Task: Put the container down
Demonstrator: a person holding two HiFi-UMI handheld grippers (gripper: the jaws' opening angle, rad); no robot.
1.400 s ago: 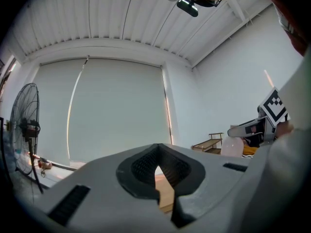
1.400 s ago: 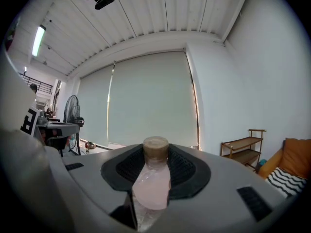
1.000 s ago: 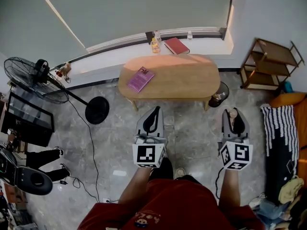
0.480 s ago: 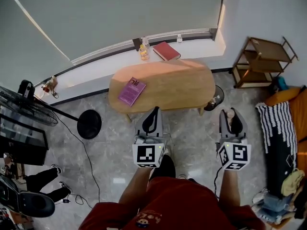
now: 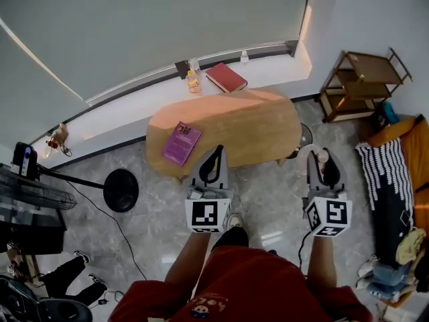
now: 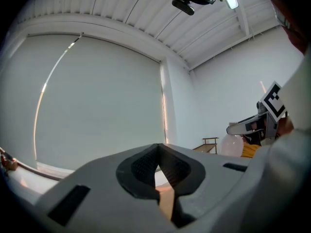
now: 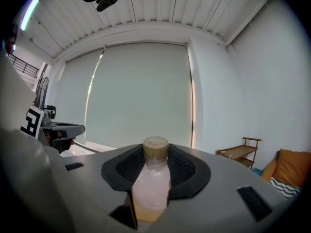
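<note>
The container is partly unseen, its base apparently hidden low down.

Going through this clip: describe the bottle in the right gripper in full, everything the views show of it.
The bottle is small and looks like translucent plastic, with a pale pinkish-white body, what seems a yellowish layer at the bottom, and a round tan cap. It stands upright between the jaws of the right gripper, whose dark ribbed pads press on its sides. It is held in the air above the floor, short of the wooden table. No label can be made out.
</note>
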